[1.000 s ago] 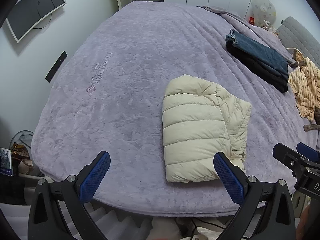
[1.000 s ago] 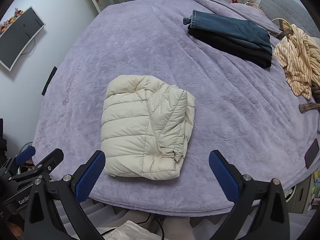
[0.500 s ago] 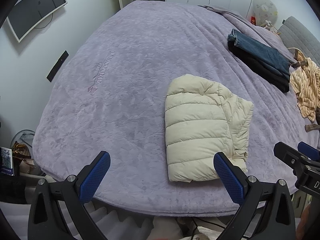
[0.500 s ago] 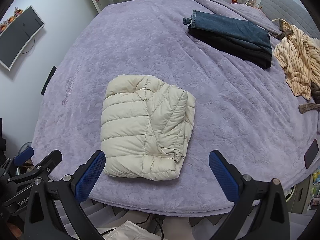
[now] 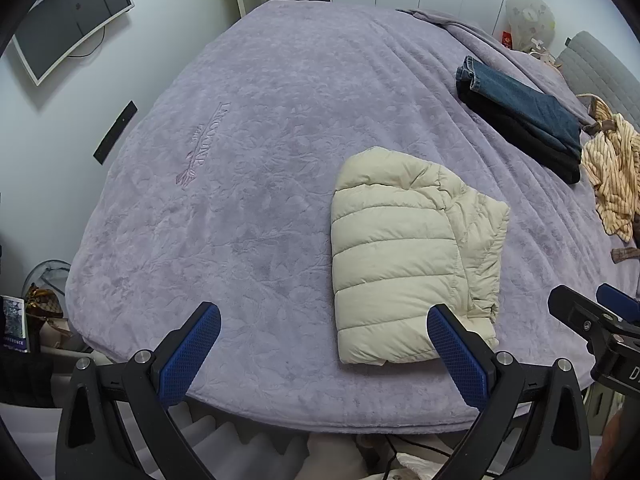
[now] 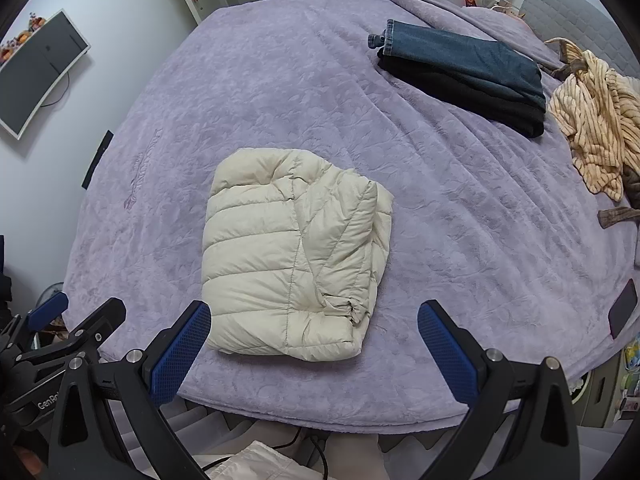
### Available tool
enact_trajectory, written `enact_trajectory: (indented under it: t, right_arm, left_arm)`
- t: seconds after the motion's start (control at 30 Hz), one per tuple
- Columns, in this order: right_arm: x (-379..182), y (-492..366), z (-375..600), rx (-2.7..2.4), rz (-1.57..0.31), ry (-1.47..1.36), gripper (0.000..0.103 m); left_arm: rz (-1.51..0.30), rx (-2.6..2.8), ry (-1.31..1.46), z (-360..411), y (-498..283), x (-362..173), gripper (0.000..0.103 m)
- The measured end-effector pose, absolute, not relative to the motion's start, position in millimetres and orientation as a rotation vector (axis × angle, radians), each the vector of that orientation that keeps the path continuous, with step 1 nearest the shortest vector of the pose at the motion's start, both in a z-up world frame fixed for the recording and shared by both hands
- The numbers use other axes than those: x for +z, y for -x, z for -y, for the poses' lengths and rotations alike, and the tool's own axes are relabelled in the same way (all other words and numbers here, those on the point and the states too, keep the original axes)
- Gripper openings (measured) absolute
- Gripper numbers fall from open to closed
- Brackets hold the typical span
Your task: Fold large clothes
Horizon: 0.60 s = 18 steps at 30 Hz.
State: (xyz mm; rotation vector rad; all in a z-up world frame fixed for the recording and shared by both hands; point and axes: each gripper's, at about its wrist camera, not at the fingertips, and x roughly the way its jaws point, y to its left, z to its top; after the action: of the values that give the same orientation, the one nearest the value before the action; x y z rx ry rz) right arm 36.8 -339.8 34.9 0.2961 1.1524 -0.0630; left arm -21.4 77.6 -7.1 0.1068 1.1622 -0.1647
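A cream quilted puffer jacket [image 6: 296, 252] is lying folded into a plump rectangle near the front edge of the bed [image 6: 280, 80], its stitched channels puffing into soft ridges. The bed is wearing a lilac plush blanket [image 5: 260, 160] embossed with leaf patterns and a woven logo too blurred to read. Farther back, folded blue jeans [image 6: 460, 60] are resting on a black garment [image 6: 460, 92], beside a crumpled tan striped garment [image 6: 592, 132]. The left gripper [image 5: 324, 350] and right gripper [image 6: 314, 346] are both hovering before the bed edge, blue-padded jaws spread wide, holding nothing.
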Motion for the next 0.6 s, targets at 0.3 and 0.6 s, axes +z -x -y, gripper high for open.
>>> enact_trajectory:
  t: [0.3, 0.6]
  right_arm:
    - [34.7, -36.4, 339.3, -0.062, -1.154, -0.294, 0.103]
    - [34.4, -36.7, 338.6, -0.063, -1.155, -0.292, 0.103]
  left_arm:
    - [-1.165, -0.166, -0.107, -77.3, 20.1, -8.3, 0.103]
    - [-1.167, -0.165, -0.116, -79.5, 18.6, -11.8, 0.103]
